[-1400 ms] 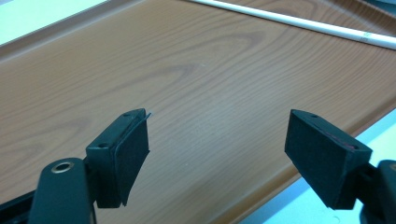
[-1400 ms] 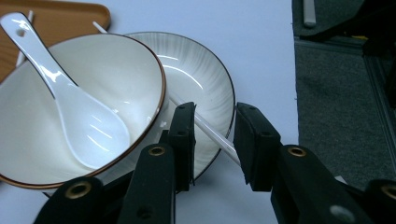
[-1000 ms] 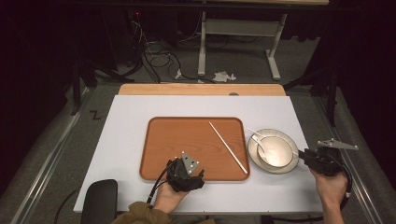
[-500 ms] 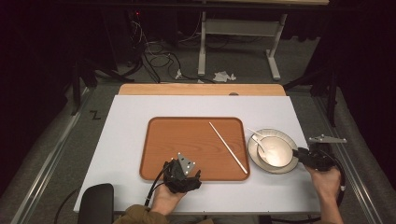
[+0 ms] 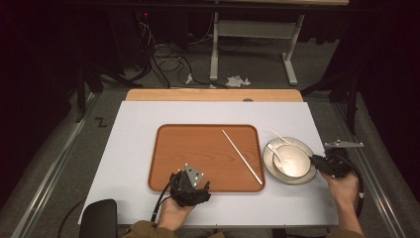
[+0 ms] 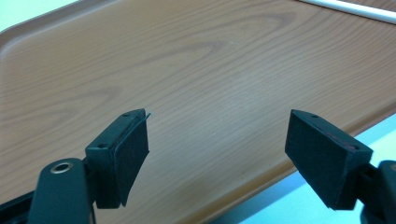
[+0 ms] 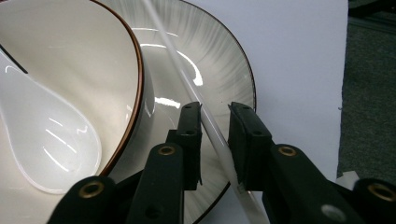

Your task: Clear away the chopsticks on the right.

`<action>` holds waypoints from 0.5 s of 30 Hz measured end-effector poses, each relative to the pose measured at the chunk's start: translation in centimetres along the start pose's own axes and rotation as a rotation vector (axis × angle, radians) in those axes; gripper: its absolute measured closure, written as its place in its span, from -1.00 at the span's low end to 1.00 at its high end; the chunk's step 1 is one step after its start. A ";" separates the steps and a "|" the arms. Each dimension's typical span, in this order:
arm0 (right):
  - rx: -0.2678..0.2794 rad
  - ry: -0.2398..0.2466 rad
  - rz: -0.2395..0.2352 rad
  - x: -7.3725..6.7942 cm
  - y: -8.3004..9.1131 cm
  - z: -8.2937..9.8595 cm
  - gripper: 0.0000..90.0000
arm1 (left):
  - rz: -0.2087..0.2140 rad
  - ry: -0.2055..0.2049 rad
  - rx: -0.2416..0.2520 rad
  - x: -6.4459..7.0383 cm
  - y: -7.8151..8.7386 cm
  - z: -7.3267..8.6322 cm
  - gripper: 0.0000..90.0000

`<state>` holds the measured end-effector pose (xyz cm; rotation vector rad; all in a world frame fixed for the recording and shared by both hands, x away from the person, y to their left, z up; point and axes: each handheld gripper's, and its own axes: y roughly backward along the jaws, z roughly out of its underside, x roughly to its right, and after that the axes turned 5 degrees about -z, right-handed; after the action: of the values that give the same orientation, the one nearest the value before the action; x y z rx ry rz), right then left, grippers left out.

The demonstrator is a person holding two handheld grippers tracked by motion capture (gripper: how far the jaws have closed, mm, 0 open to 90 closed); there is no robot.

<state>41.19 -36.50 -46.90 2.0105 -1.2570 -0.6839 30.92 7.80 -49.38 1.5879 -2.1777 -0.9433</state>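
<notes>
While no brand mark, label or lettering is legible on any object here, these are the notes:

Chopstick at plate [image 7: 187,86]: white, thin, smooth and glossy; it lies slantwise across the plate's rim beside the bowl, and its near end runs between the right gripper's jaws. In the high view its far end [image 5: 277,135] pokes out past the plate's far-left edge.
Right gripper [image 7: 215,135]: jaws narrowed about the chopstick, a slim gap showing on either side of it; whether the pads actually press it I cannot tell. In the high view the right gripper [image 5: 317,161] sits at the plate's right rim, held by a hand [image 5: 341,187].
Plate [image 7: 219,60]: pale grey-white, fine radial streaks, thin dark edge line; rests on the white table [image 5: 138,144], just right of the tray.
Bowl [image 7: 70,51]: cream inside, brown rim; sits on the plate.
Spoon [image 7: 51,140]: white glazed ceramic, lies inside the bowl.
Second chopstick [image 5: 241,156]: white, lies diagonally on the tray's right part, well apart from the first.
Tray [image 5: 198,148]: reddish-brown wood grain, rounded corners, raised lip.
Left gripper [image 6: 217,149]: jaws wide apart, holding nothing, over the tray's near edge. High view shows the left gripper [image 5: 190,186] at that front edge.
</notes>
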 end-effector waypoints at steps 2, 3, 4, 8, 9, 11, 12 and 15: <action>-0.008 -0.004 -0.003 0.0 -0.1 -0.1 0.70 | -0.003 0.002 -0.002 -0.1 0.1 0.1 -0.52; -0.011 -0.003 -0.002 0.0 -0.2 -0.1 0.71 | -0.005 0.004 -0.001 -0.1 0.1 0.1 -0.52; -0.011 0.000 -0.004 0.0 -0.2 -0.2 0.72 | -0.006 0.006 -0.002 -0.1 0.1 0.1 -0.52; -0.014 -0.006 -0.018 0.1 -0.5 -0.4 0.81 | -0.011 0.010 -0.004 -0.2 0.2 0.2 -0.52; -0.016 -0.008 -0.020 0.2 -0.5 -0.4 0.83 | -0.010 0.010 -0.005 -0.2 0.2 0.3 -0.52; -0.020 -0.013 -0.028 0.2 -0.6 -0.4 0.86 | -0.011 0.010 -0.006 -0.2 0.2 0.3 -0.52; -0.019 -0.016 -0.028 0.3 -0.6 -0.4 0.86 | -0.011 0.010 -0.007 -0.2 0.2 0.3 -0.52; -0.020 -0.025 -0.028 0.2 -0.5 -0.5 0.87 | -0.008 0.008 -0.008 -0.2 0.2 0.3 -0.52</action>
<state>41.93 -36.41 -47.04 2.0123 -1.2332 -0.7344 30.66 8.08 -49.44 1.5952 -2.1614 -0.9448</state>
